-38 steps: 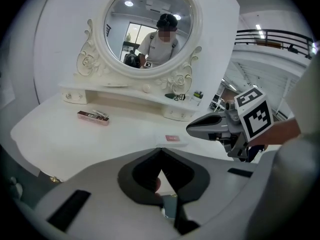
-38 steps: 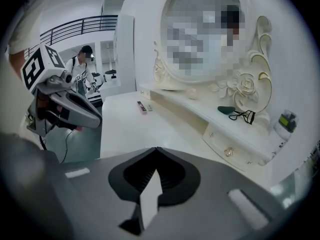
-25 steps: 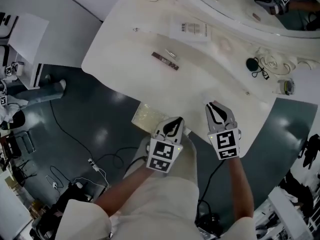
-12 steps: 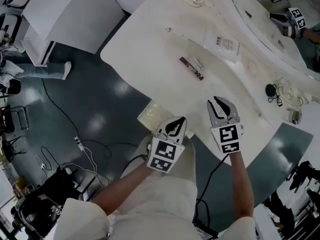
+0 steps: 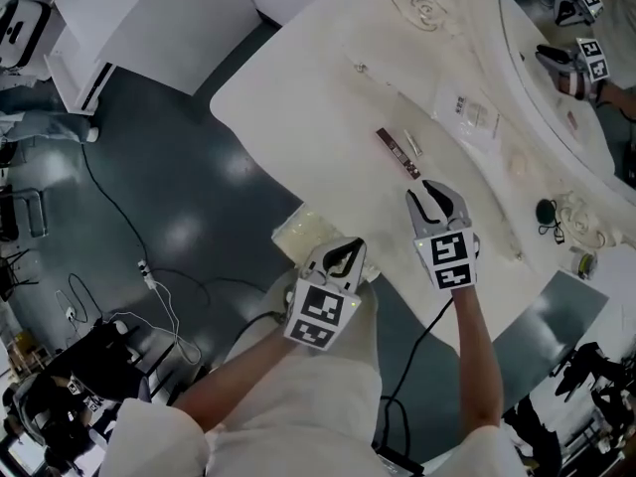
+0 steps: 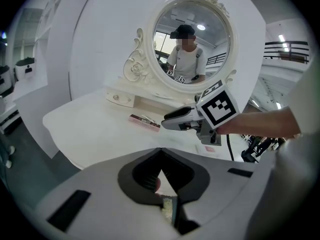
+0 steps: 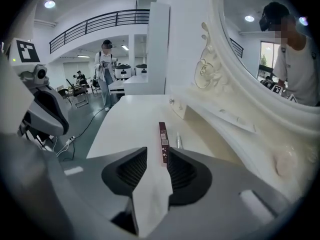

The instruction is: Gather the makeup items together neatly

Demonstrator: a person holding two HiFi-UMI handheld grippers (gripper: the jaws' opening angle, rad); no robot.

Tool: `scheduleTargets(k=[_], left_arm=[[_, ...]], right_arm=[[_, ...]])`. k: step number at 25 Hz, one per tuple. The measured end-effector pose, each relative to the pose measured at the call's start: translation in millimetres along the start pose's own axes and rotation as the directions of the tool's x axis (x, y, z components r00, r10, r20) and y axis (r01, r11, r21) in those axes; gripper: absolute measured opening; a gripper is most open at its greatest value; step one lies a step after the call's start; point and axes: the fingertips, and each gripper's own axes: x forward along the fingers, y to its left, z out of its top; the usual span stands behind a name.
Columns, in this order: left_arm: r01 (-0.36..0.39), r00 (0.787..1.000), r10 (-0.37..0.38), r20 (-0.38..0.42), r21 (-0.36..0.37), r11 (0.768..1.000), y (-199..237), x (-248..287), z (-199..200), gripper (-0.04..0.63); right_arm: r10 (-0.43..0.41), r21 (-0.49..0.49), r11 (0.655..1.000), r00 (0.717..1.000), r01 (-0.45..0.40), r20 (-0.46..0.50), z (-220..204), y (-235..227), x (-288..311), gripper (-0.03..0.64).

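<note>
A slim dark red makeup box [image 5: 397,153] lies on the white dressing table [image 5: 318,117], with a small silvery tube [image 5: 414,147] beside it. My right gripper [image 5: 430,195] hovers over the table just short of the box. Its jaws have just been opening and stand open with nothing between them. Along them, the box [image 7: 163,139] and the tube [image 7: 179,140] lie straight ahead. My left gripper [image 5: 346,251] is at the table's near edge, shut and empty. In its own view its tips [image 6: 160,151] meet, and the box [image 6: 144,120] lies beyond.
A white packet [image 5: 478,115] lies near the ornate mirror base [image 5: 517,87]. A small black item [image 5: 544,210] and a little round jar [image 5: 583,262] sit at the table's right end. A pale yellow stool [image 5: 303,232] stands below the near edge. Cables run over the dark floor [image 5: 149,266].
My right gripper has moved forward over the table toward the dark red box and its jaws have parted. The left gripper has shifted a little along the near edge.
</note>
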Motion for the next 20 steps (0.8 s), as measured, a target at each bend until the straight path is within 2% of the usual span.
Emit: scheduleTargets(k=[16, 20], left_arm=[[-0.033, 0.999, 0.032, -0.013, -0.034, 0.999, 29.9, -5.9, -9.5, 0.009], [-0.034, 0.999, 0.033, -0.016, -0.034, 0.999, 32.1, -7.1, -10.8, 0.009]], right_arm=[[0.039, -0.091, 0.995, 0.995, -0.047, -0.09, -0.3, -15.3, 64.5, 0.135], [0.037, -0.104, 0.993, 0.994, -0.048, -0.098, -0.6, -14.5, 69.2, 0.099]])
